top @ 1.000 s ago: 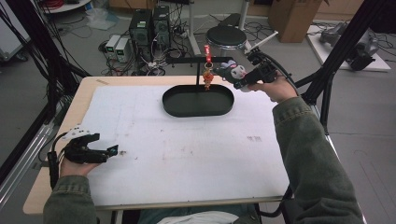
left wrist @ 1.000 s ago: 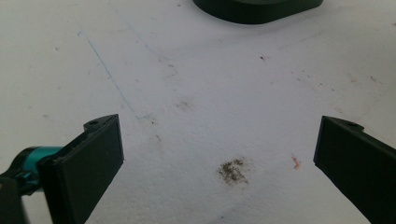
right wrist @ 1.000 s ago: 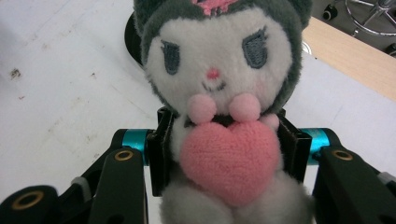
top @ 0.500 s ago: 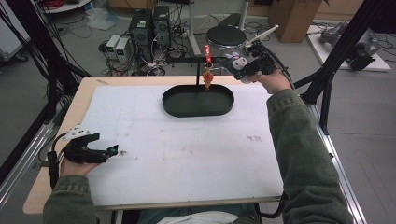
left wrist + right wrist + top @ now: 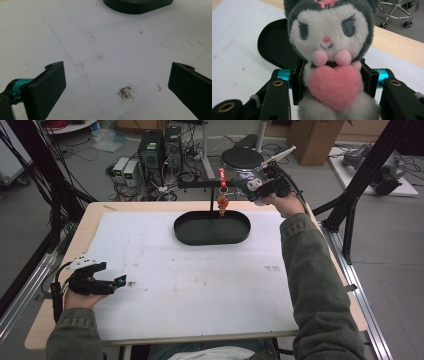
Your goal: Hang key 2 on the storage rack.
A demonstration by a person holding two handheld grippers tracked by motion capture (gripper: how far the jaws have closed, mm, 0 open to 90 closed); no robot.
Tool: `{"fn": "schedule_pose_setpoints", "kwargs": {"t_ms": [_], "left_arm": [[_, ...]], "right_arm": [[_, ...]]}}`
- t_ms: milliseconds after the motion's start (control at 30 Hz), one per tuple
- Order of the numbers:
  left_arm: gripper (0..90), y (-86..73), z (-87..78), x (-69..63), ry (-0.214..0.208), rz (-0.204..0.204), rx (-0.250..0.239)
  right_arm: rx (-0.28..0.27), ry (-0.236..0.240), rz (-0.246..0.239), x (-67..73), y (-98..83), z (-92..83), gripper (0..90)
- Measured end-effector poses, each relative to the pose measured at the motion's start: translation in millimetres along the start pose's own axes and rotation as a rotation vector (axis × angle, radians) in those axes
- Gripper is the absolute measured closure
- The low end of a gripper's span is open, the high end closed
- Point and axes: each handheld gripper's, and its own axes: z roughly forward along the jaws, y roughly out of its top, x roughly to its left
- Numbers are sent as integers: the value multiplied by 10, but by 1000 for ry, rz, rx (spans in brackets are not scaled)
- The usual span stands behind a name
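- White sheeting (image 5: 200, 285) is covering the wooden table, with computer boxes (image 5: 160, 147) and cables sitting on the floor beyond its far edge.
- A black oval tray (image 5: 212, 227) is lying near the far edge of the sheet; a small orange charm (image 5: 222, 202) is hanging over it from a dark bar.
- The right gripper (image 5: 252, 185) is hovering above the table's far right corner, its jaws pressing on both sides of a plush toy (image 5: 329, 50) that is hugging a pink heart.
- The left gripper (image 5: 120, 282) is resting on the sheet at the near left, jaws standing wide apart with nothing between them.
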Motion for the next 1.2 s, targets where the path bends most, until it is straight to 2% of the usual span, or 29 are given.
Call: {"fn": "schedule_pose_setpoints", "kwargs": {"t_ms": [133, 267, 333, 400, 600, 833, 900, 1100, 1200], "left_arm": [[20, 1, -3, 2, -1, 1, 1], [20, 2, -9, 10, -1, 2, -2], [20, 1, -13, 10, 1, -1, -1], [20, 2, -16, 13, 1, -1, -3], [20, 2, -8, 7, 0, 0, -2], [20, 2, -8, 7, 0, -1, -1], [20, 2, -10, 10, -1, -4, 0], [20, -1, 2, 8, -14, -6, 10], [20, -1, -6, 9, -12, -8, 6]], "right_arm": [[1, -7, 26, 13, 23, 51, 493], [-3, -26, 23, -5, 33, 96, 493], [-12, -29, 42, -13, 40, 101, 493], [-22, -32, 44, -41, 43, 101, 492], [-29, -41, 95, -144, 35, 130, 491], [-33, -47, 118, -210, 2, 212, 487], [-27, -51, 131, -221, -14, 233, 477], [-12, -96, 131, -242, -67, 302, 415], [-10, -88, 140, -263, -123, 354, 392]]}}
